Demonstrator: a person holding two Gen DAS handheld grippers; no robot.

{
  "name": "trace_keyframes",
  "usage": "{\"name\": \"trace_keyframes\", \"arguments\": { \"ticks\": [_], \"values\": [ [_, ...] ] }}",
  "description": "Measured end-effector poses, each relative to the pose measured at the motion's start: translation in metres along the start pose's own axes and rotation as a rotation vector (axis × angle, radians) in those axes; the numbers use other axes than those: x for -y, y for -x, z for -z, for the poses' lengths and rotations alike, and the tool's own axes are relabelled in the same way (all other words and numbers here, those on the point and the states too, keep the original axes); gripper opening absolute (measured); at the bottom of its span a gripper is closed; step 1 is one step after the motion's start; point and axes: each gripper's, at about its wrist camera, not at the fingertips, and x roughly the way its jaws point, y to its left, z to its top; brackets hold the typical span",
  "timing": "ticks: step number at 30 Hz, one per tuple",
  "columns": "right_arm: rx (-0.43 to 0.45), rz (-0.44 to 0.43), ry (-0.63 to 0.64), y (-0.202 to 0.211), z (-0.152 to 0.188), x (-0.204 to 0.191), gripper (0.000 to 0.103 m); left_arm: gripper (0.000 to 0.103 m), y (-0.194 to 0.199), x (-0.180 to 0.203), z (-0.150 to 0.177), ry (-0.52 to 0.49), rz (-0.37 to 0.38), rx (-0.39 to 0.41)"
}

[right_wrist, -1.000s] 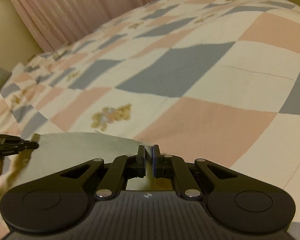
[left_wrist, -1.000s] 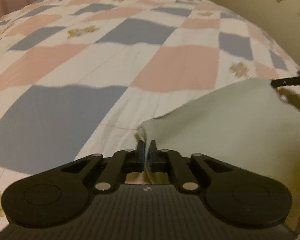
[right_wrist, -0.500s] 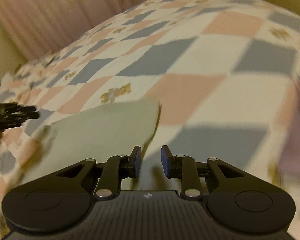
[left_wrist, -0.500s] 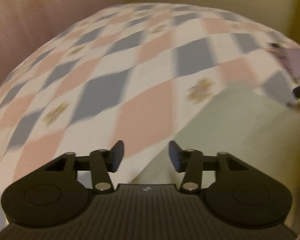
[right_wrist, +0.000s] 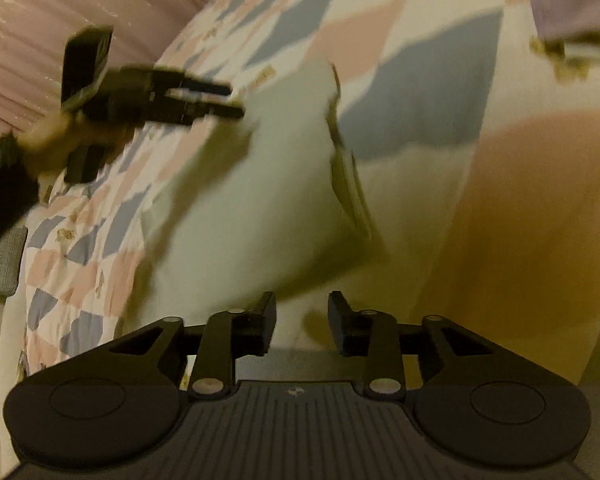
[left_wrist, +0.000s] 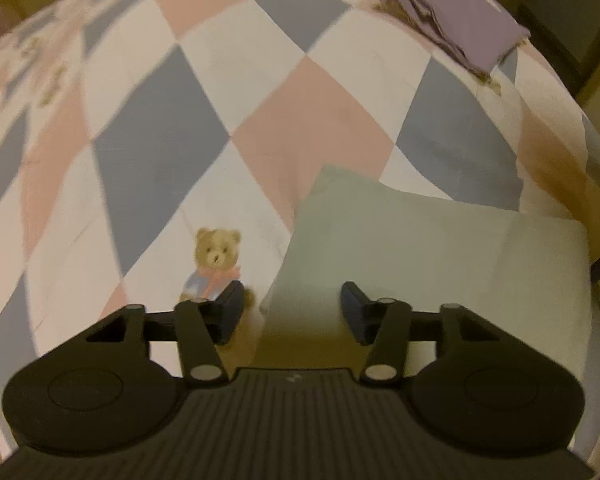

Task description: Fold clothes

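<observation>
Pale green cloth [left_wrist: 420, 248] flat on checked quilt [left_wrist: 148, 152], folded, one corner pointing away from left tongs. Left tongs [left_wrist: 292, 312] spread wide over cloth's near edge, nothing between the pads; left pad [left_wrist: 230, 312] off the cloth, just beside its edge, over a printed bear [left_wrist: 216, 260]; right pad [left_wrist: 356, 312] above the cloth. Touching or hovering: cannot tell.

Beyond the cloth, well apart, near the quilt's far edge: purple garment [left_wrist: 464, 24], folded, lying flat.

Right-wrist view, blurred: right tongs [right_wrist: 302, 322] parted, empty, at the cloth's [right_wrist: 260, 184] near end, with cloth edge just ahead of the left pad [right_wrist: 266, 320]. Left tongs [right_wrist: 230, 100] above the cloth's far corner, held in a hand [right_wrist: 56, 132], fingers apart, gripping nothing. Folded edge of cloth running along its right side, a darker layer showing beneath. Pink curtain [right_wrist: 60, 20] behind the quilt [right_wrist: 440, 92], past the cloth. Grey cushion [right_wrist: 0, 264] left of the cloth, at the quilt's border.
</observation>
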Motion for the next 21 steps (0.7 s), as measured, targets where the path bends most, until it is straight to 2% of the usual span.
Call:
{"name": "trace_keyframes", "arguments": {
  "ticks": [6,7,10,11,16,21],
  "values": [
    [0.045,-0.045,-0.113,-0.014,0.005,0.013,0.043,0.041,-0.036,-0.006,-0.018,-0.069,0.087,-0.142],
    [0.054,-0.053,-0.126,-0.016,0.006,0.014,0.043,0.035,-0.038,-0.007,-0.02,-0.072,0.101,-0.159],
    [0.087,-0.07,-0.143,-0.021,0.005,0.011,0.043,0.009,-0.04,-0.007,-0.023,-0.088,0.136,-0.192],
    [0.095,-0.077,-0.154,-0.023,0.004,0.01,0.043,0.006,-0.04,-0.006,-0.023,-0.093,0.144,-0.197],
    [0.133,-0.108,-0.198,-0.033,0.0,0.003,0.044,0.005,-0.04,-0.011,-0.016,-0.071,0.169,-0.175],
    [0.17,-0.129,-0.293,-0.044,-0.004,0.013,0.044,0.005,-0.042,-0.017,-0.009,-0.057,0.182,-0.147]
  ]
}}
